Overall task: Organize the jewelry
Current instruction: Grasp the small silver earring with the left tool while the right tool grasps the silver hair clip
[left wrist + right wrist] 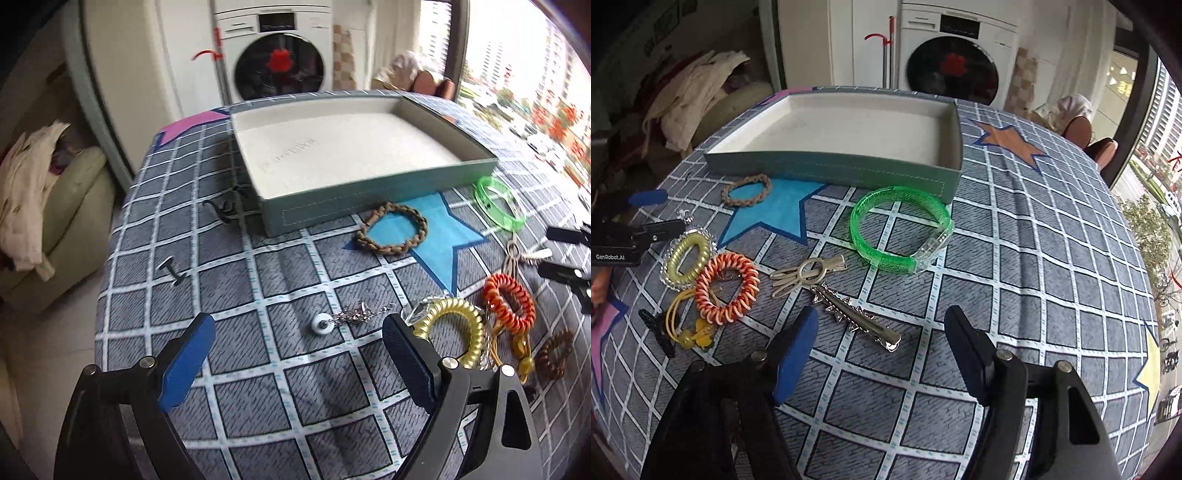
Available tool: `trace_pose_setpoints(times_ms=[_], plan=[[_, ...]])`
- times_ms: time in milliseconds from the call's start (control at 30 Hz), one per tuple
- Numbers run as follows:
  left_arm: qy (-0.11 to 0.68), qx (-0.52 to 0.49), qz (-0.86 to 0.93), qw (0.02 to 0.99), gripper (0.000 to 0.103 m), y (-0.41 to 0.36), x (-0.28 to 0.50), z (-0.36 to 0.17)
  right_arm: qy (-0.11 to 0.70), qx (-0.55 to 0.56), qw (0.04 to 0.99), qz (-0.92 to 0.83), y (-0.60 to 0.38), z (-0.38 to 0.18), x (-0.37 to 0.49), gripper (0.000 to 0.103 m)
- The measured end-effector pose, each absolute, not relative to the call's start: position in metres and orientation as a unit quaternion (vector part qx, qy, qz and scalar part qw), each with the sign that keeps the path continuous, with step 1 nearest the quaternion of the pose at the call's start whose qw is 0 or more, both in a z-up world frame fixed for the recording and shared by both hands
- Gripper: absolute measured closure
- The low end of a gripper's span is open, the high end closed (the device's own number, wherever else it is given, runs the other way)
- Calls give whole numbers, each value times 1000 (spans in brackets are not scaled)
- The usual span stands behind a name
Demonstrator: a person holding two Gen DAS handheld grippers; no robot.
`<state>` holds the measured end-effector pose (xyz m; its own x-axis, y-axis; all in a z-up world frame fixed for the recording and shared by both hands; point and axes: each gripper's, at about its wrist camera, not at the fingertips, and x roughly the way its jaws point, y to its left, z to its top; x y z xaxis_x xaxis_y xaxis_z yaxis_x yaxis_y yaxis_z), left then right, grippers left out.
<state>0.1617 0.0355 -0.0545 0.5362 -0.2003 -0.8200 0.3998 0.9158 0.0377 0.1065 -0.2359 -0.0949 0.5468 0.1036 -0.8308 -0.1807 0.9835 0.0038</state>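
Jewelry lies scattered on the checked tablecloth point(1015, 236) in front of the empty tray point(827, 162), which sits in the upper middle of both views with nothing in it yet.

The tray looks rigid and light and probably needs no handling.

The green bangle point(897, 232), centre of the right view just below the tray's front wall, seems stiff, smooth plastic, likely slippery; pinching across its band should hold better than spanning the ring.

The braided bracelet point(391, 229), right of centre in the left view, looks soft and grippy.

The orange coil tie point(726, 291) and yellow coil tie point(689, 256), at left, will probably squash and spring.

The silver hair clip point(857, 317), lower centre, is thin, hard metal; take it across its width.

The white pendant chain point(340, 319) would drape limply.

Both the left gripper point(295, 347) and right gripper point(882, 343) hang with fingers apart, nothing between them.
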Motion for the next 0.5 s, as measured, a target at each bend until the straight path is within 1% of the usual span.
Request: trace_pose_setpoints(times_ms=[33,67,133,200,267,300,333,367,400,433,467,500], plan=[[448,118,-180,868,1,33,163,-54,473,-41,876,86,-236,-97,108,31],[449,125,-190,864,8,31,165,-55,475,-42,874,90,-236,-98,110,33],[452,127,-211,857,10,28,170,-56,476,-46,873,98,-235,-99,111,36],[452,120,-232,853,21,26,173,-54,476,-47,872,103,-233,-98,112,40],[453,117,-241,850,28,24,175,-52,477,-48,871,107,-231,-97,111,47],[451,119,-247,849,35,23,174,-51,478,-50,870,109,-230,-96,110,51],[450,121,-252,848,39,20,173,-50,479,-50,869,111,-229,-96,110,55],[448,123,-255,848,48,18,170,-49,481,-51,868,113,-227,-96,109,57],[449,126,-259,846,53,17,169,-48,482,-52,867,114,-226,-96,109,62],[448,128,-261,845,58,15,166,-48,483,-51,866,114,-226,-96,108,68],[447,132,-262,845,70,10,166,-48,486,-50,865,114,-225,-95,108,73],[447,135,-262,845,70,12,164,-50,489,-49,864,112,-224,-94,107,83]])
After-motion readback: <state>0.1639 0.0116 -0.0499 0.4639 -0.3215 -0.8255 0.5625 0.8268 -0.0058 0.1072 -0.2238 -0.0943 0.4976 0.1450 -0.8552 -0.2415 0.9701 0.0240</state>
